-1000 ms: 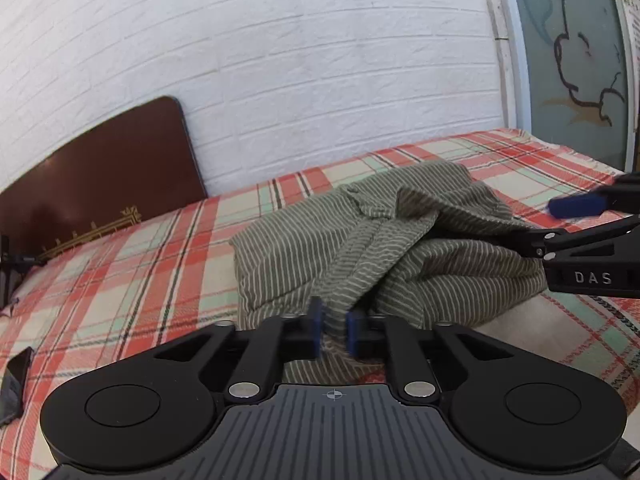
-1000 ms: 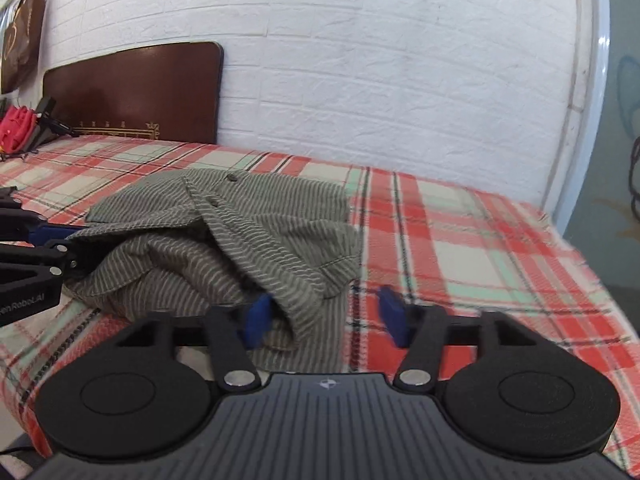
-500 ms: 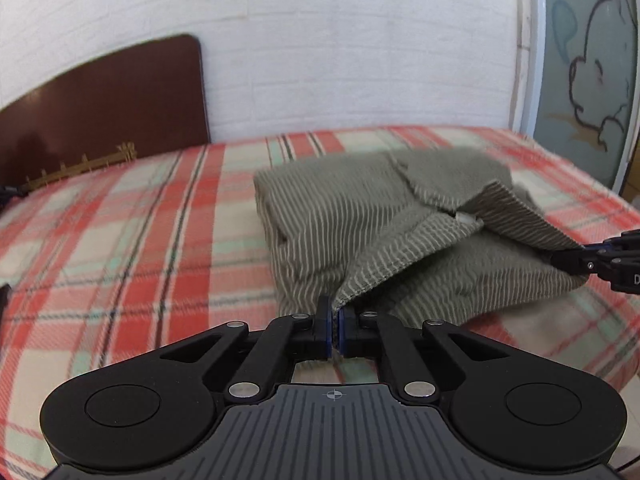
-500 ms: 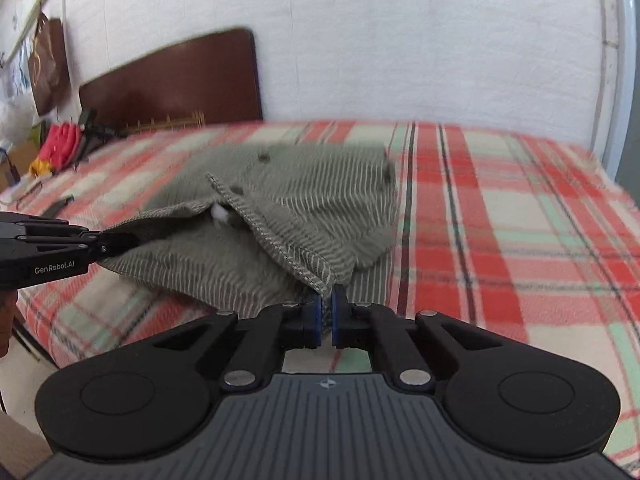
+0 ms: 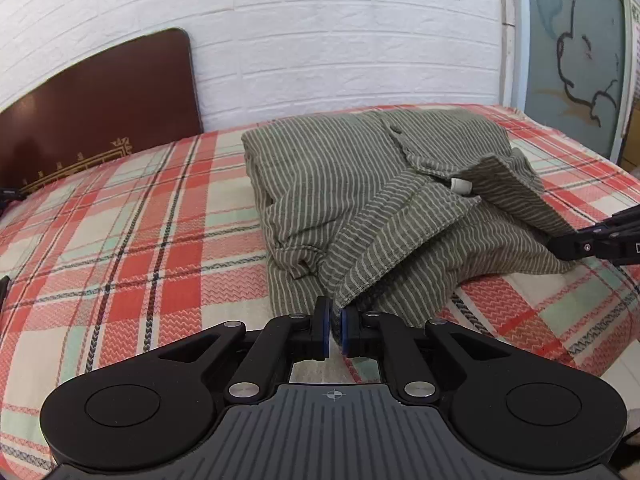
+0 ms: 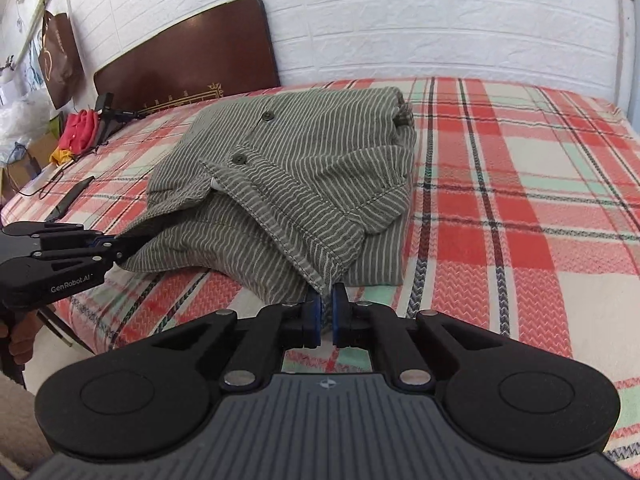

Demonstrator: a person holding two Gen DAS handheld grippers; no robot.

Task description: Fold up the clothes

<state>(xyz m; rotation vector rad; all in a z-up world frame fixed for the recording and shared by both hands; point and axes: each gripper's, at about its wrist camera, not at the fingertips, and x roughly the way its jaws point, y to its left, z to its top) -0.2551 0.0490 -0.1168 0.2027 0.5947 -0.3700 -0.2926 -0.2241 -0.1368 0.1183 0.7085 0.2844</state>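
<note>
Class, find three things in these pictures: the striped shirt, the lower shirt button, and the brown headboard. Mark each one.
striped shirt point(image 5: 320, 184): left wrist view, on the flat upper panel.
lower shirt button point(image 6: 239, 157): right wrist view, on the button's face.
brown headboard point(image 6: 192, 64): right wrist view, on the middle of its board.

Striped woven cloth shirt point(image 5: 360, 184); matt black plastic claw point(image 5: 335, 330).

wall point(image 5: 320, 40): white brick | headboard point(image 5: 100, 112): dark brown | bed cover point(image 6: 520, 200): red-green plaid
</note>
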